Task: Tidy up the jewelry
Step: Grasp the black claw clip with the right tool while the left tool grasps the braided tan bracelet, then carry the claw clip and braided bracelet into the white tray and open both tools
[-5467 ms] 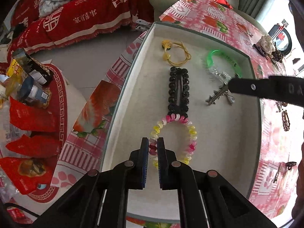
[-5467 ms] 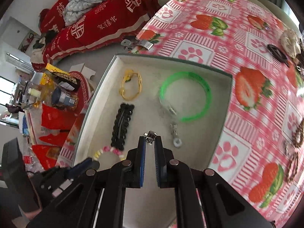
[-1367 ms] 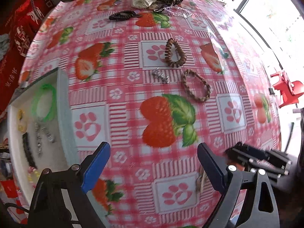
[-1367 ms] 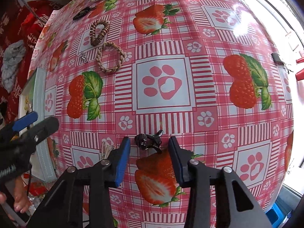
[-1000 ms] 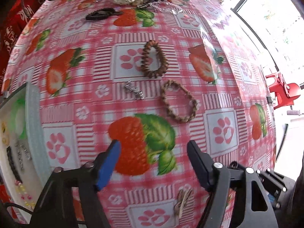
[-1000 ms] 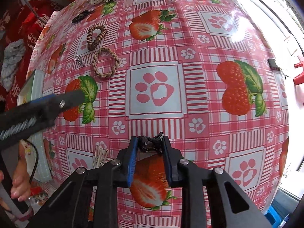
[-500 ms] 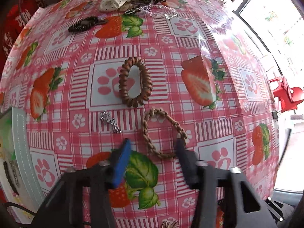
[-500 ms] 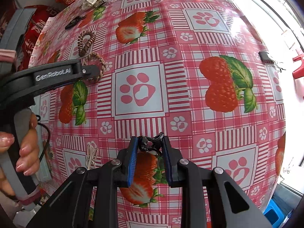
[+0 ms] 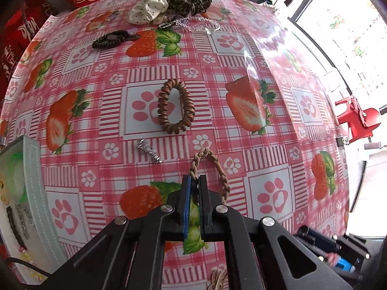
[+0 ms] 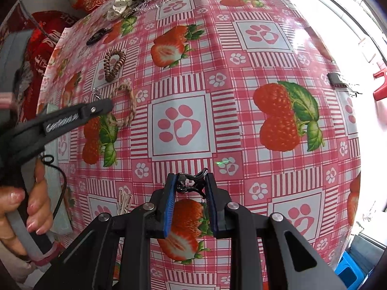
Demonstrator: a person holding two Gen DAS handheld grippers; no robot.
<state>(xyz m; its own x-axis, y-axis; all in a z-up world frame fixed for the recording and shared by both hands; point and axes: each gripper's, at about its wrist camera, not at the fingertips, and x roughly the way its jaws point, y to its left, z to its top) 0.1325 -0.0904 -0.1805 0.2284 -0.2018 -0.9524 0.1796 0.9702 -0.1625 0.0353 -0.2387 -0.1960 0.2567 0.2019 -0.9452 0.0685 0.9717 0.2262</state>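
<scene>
My left gripper [image 9: 194, 178] is shut on the near left side of a tan braided bracelet [image 9: 219, 169] that lies on the strawberry tablecloth; both show in the right wrist view, the gripper [image 10: 106, 106] at the left and the bracelet [image 10: 131, 106] beside it. My right gripper [image 10: 189, 181] is shut on a small black hair clip [image 10: 191, 183] just above the cloth. A brown coil hair tie [image 9: 175, 106] and a small silver piece [image 9: 148, 149] lie beyond the bracelet. The grey tray [image 9: 33, 181] with jewelry stands at the far left.
A black hair tie [image 9: 112, 39], white and leopard scrunchies [image 9: 150, 8] and a silver chain [image 9: 200, 26] lie at the table's far side. A cream clip [image 10: 124, 199] lies near the front edge. A red stool [image 9: 358, 118] stands off the table's right.
My left gripper moved forward over the braided bracelet and closed from wide open onto its near left side. My right gripper stays shut on the black clip and has shifted slightly.
</scene>
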